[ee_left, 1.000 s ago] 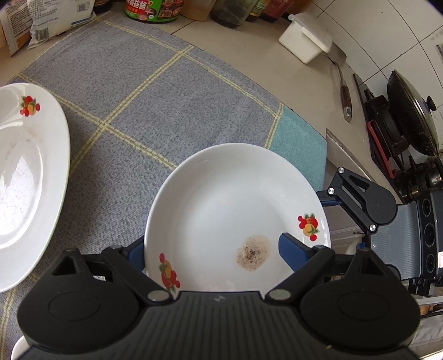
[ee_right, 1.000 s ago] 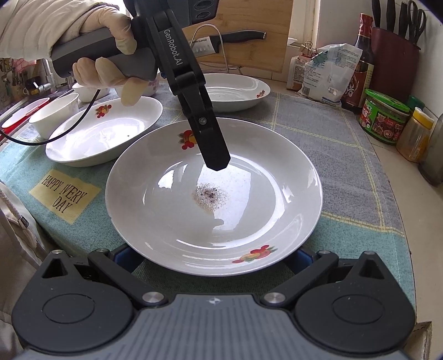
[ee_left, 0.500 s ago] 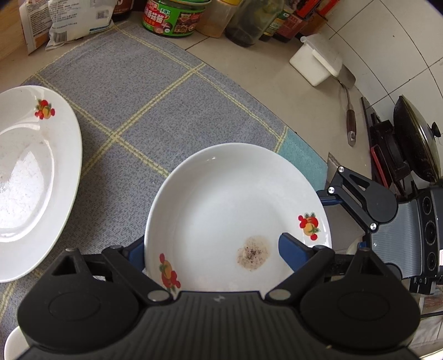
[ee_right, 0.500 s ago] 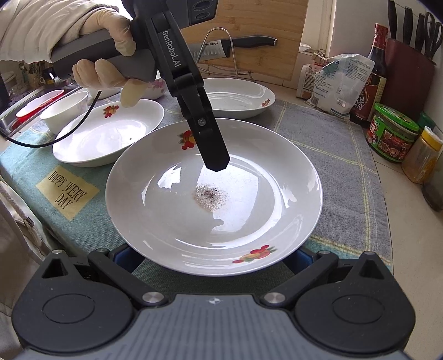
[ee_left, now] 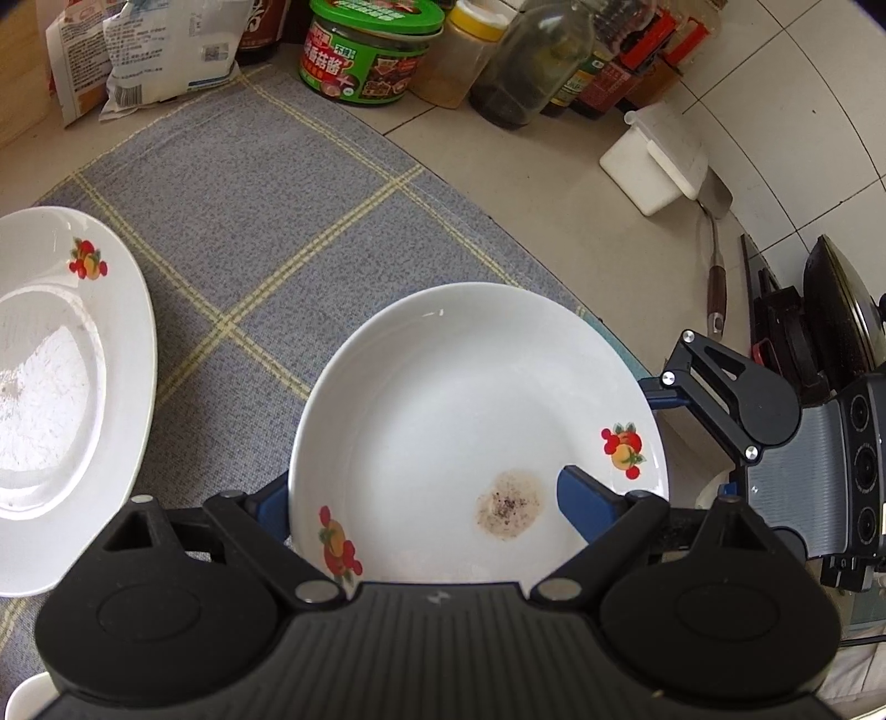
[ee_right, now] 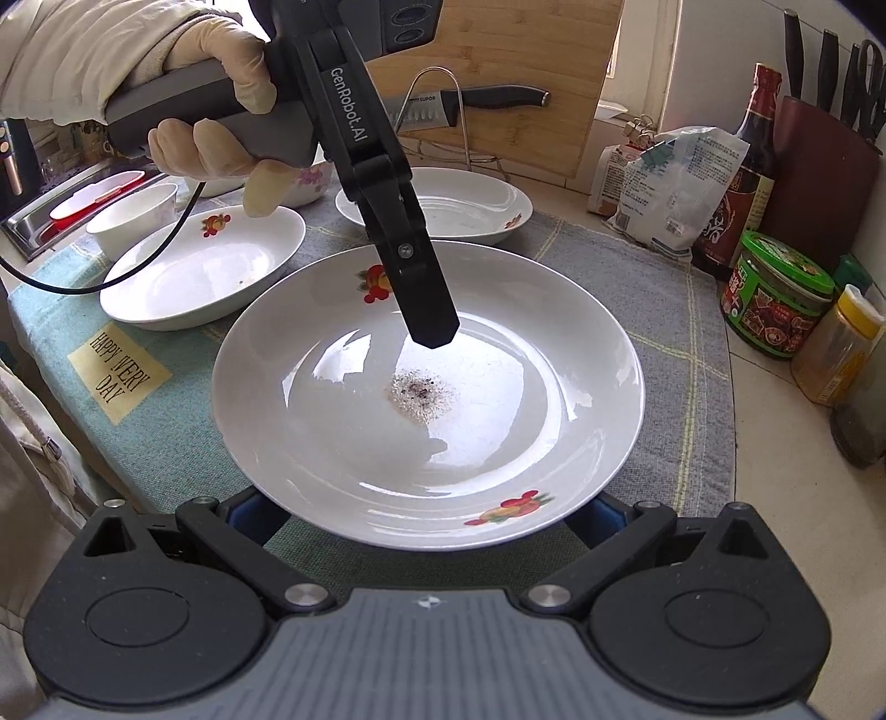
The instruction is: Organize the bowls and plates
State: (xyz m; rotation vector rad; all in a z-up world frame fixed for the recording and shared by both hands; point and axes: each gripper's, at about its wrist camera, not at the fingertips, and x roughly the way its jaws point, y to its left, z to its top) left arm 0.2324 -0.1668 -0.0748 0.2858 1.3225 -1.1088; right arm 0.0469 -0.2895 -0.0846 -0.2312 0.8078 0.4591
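In the left wrist view, the stained plate (ee_left: 470, 399) is seen at the centre of the picture, held above the grey checked mat (ee_left: 249, 194), with a brown speckled stain (ee_left: 506, 504) at 5 o'clock in its well. The plate is grasped by the left gripper (ee_left: 421, 493): one blue finger is hidden under the rim at 8 o'clock and the other is laid on the inner slope at 4 o'clock. The right gripper (ee_left: 659, 396) is met at the plate's 3 o'clock edge. A second plate (ee_left: 50, 387) is left on the mat at 9 o'clock, and a green-lidded jar (ee_left: 371, 50) is seen at 12 o'clock. In the right wrist view, the same plate (ee_right: 498, 387) is carried over the mat (ee_right: 681, 343), its near rim at 6 o'clock lying over the spread fingers of the right gripper (ee_right: 429, 515); whether they are clenched on it cannot be told. The left gripper (ee_right: 429, 327) is brought in from 11 o'clock by a gloved hand (ee_right: 221, 133), its upper finger set inside the plate
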